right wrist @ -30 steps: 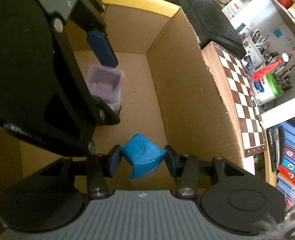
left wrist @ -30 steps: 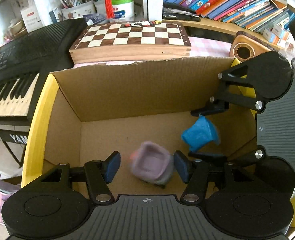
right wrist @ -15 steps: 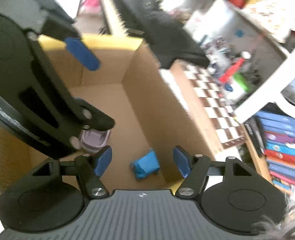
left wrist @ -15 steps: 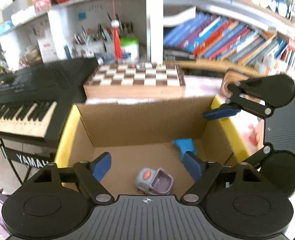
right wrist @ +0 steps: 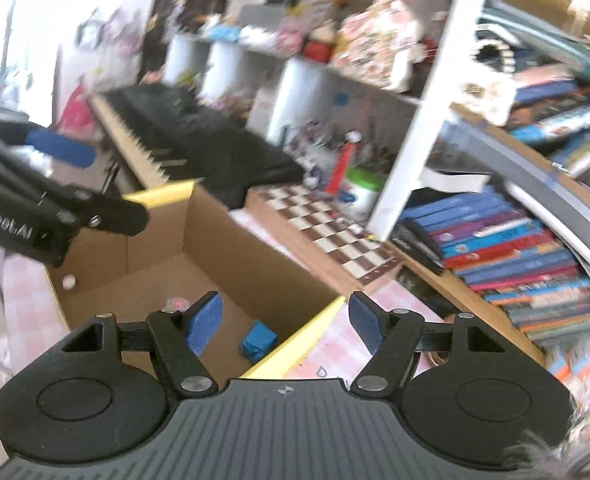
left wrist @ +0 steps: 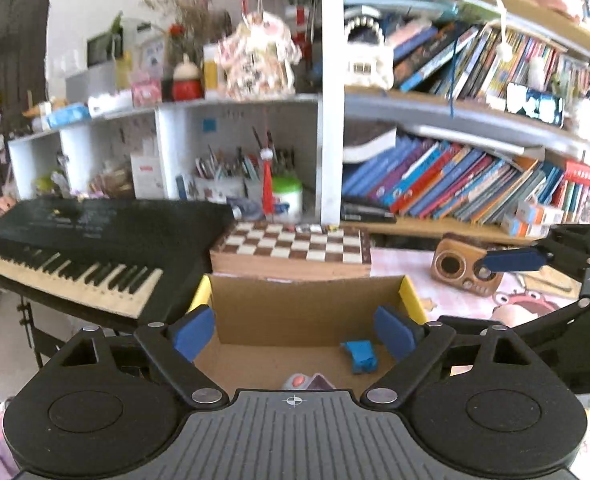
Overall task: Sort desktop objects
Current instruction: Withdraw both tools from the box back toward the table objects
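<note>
A cardboard box (left wrist: 307, 308) with yellow rims stands open below both grippers. On its floor lie a small blue object (left wrist: 361, 356) and a purple toy with a red button (left wrist: 305, 381), mostly hidden behind my left gripper's body. My left gripper (left wrist: 295, 330) hovers above the box, jaws opening wide, nothing between them. The right wrist view shows the same box (right wrist: 231, 276) with the blue object (right wrist: 258, 341) on its floor. My right gripper (right wrist: 285, 320) is above the box's yellow corner, jaws opening, empty.
A black keyboard (left wrist: 79, 248) lies left of the box, a chessboard (left wrist: 295, 246) behind it, a wooden speaker (left wrist: 465, 270) on the pink cloth to the right. Bookshelves (left wrist: 475, 184) fill the back. The other gripper's finger (left wrist: 513, 261) reaches in at the right.
Both grippers let go of their objects, opened wide and rose out of the box, tilting up toward the shelves. The blue object and the purple toy now lie on the box floor.
</note>
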`<action>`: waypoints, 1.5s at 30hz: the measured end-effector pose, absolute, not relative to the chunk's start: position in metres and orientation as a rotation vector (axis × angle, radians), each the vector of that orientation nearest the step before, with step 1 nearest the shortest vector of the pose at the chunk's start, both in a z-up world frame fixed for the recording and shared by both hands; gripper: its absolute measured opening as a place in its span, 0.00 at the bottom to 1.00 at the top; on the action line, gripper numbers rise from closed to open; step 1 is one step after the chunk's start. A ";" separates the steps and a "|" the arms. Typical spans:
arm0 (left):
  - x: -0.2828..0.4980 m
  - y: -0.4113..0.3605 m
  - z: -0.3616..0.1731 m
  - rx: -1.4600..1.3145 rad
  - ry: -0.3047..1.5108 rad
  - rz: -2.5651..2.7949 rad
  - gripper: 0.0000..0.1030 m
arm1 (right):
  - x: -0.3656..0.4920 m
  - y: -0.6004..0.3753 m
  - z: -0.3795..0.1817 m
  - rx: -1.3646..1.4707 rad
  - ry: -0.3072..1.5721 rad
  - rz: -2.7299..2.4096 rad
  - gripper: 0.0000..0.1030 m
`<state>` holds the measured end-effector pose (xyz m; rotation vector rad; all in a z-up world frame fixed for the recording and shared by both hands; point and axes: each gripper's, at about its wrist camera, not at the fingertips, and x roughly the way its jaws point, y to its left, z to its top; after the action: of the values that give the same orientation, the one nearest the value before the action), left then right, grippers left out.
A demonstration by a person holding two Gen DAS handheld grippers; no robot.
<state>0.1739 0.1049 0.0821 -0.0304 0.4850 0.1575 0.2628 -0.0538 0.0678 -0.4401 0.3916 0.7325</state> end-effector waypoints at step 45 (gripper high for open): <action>-0.020 0.071 0.042 -0.014 0.454 0.197 0.99 | 0.026 -0.127 0.013 -0.116 0.511 0.392 0.86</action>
<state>-0.0205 0.0714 0.0419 -0.0137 0.4537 0.1969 0.0260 -0.1266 0.0132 -0.1164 0.5108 0.3918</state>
